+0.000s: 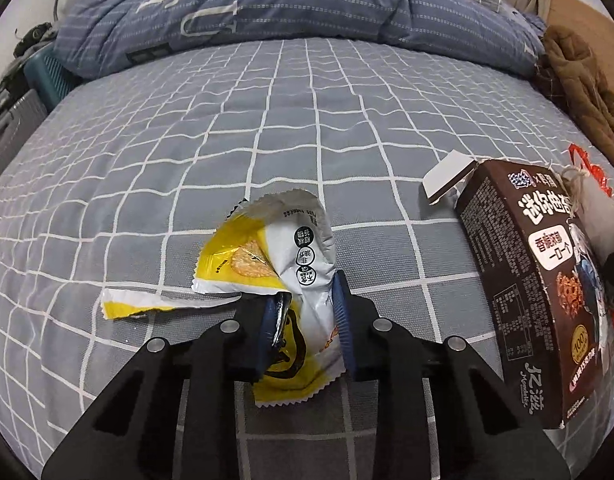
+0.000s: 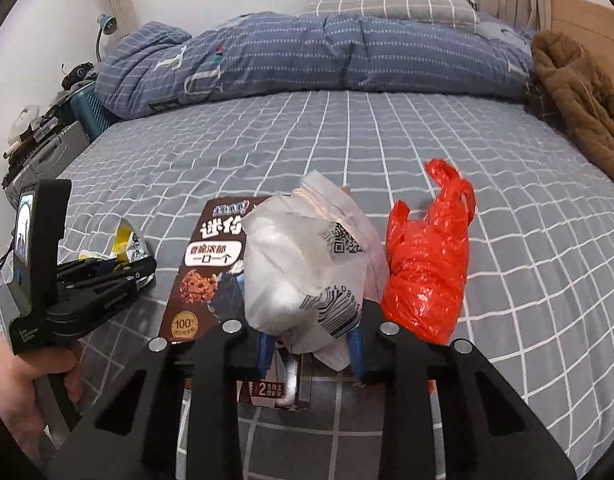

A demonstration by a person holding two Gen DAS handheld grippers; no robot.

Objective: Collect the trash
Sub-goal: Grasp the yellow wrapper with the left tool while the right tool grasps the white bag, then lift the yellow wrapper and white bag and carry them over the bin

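My left gripper (image 1: 305, 312) is shut on a torn yellow and silver snack wrapper (image 1: 295, 256) just above the grey checked bed sheet (image 1: 267, 120). A torn-off strip of it (image 1: 147, 302) lies to its left. My right gripper (image 2: 313, 346) is shut on a white plastic bag (image 2: 307, 264), with a dark brown cookie box (image 2: 205, 268) under it and a red plastic bag (image 2: 427, 260) at its right. The box (image 1: 535, 288) stands at the right of the left wrist view. The left gripper (image 2: 119, 270) shows at the left of the right wrist view with the wrapper (image 2: 129, 240).
A folded blue duvet (image 2: 307, 56) and a grey checked pillow (image 2: 387, 0) lie at the head of the bed. A brown garment (image 2: 579, 96) lies at the right edge. Suitcases (image 2: 55, 148) with clutter stand beside the bed at the left.
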